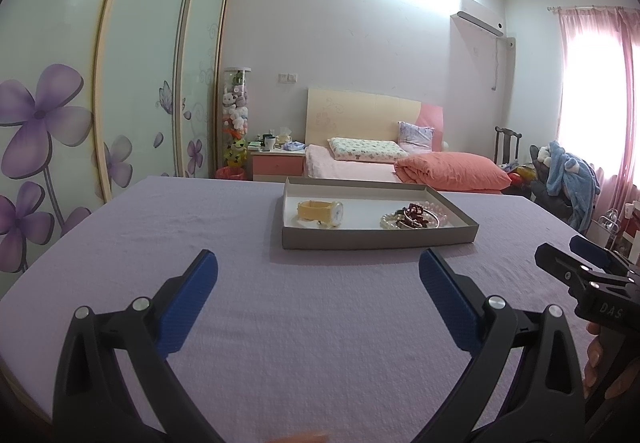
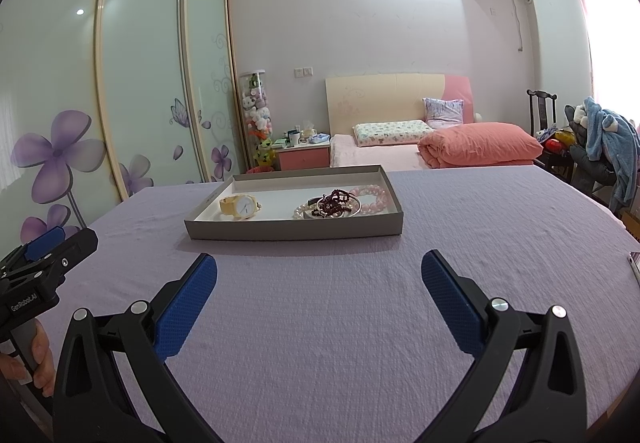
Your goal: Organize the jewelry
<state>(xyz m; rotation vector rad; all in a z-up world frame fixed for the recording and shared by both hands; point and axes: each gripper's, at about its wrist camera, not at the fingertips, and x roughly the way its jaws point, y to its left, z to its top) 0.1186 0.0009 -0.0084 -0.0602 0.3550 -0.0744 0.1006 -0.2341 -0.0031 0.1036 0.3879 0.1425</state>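
1. A desk [image 2: 320, 323] covered in a lilac textured cloth fills the near part of the room, and two hand-held grippers hover side by side above its near edge.
2. The left gripper [image 1: 318, 299] has its blue-padded fingers spread wide apart with nothing between them; only bare cloth lies below.
3. The right gripper [image 2: 319, 299] is just as wide open and empty, also over bare cloth near the front edge.
4. A shallow grey tray [image 2: 294, 231] with a white inside sits toward the far edge of the desk, well apart from both grippers.
5. In the left end of the tray lies a yellow-strapped watch [image 2: 239, 206] with a white dial.
6. In the right end the jewelry is bunched together: a pink bead bracelet [image 2: 370, 197], a white pearl bracelet [image 2: 301, 210], a silver bangle [image 2: 354, 212] and a dark red bead strand [image 2: 335, 202] heaped over the bangle.
7. The watch is clear of that bunch, with bare tray floor between them.
8. A person's hand [image 2: 38, 359] grips the left gripper's handle at the desk's near left edge.
9. Beyond the desk stands a bed [image 2: 400, 157] with a coral quilt.
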